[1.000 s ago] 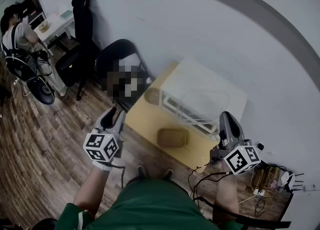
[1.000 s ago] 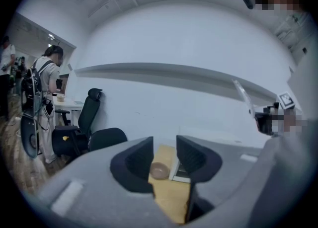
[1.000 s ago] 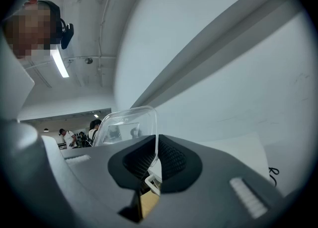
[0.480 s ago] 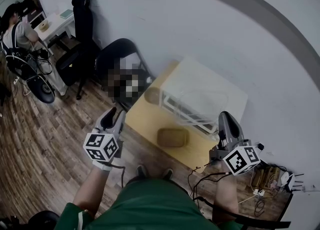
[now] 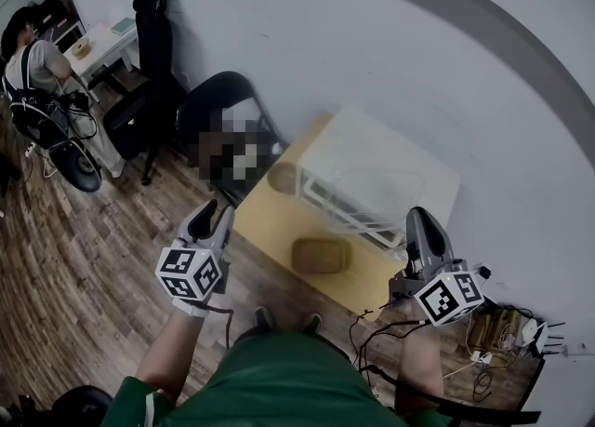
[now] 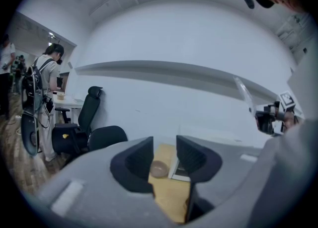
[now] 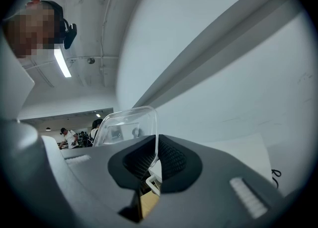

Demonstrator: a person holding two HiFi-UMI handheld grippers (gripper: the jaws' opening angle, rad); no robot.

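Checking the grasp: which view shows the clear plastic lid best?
The right gripper view: the clear plastic lid stands pinched between the fingers of the right gripper. The left gripper view shows it edge-on, far off; the head view barely shows it.

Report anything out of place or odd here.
One oddity: the right gripper pinches a clear plastic lid by one edge, and the lid sticks up in the air rather than sitting on a container. Nothing looks spilled or broken.

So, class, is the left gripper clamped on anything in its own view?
No, the left gripper has its jaws apart, with only the far-off wooden table showing through the gap.
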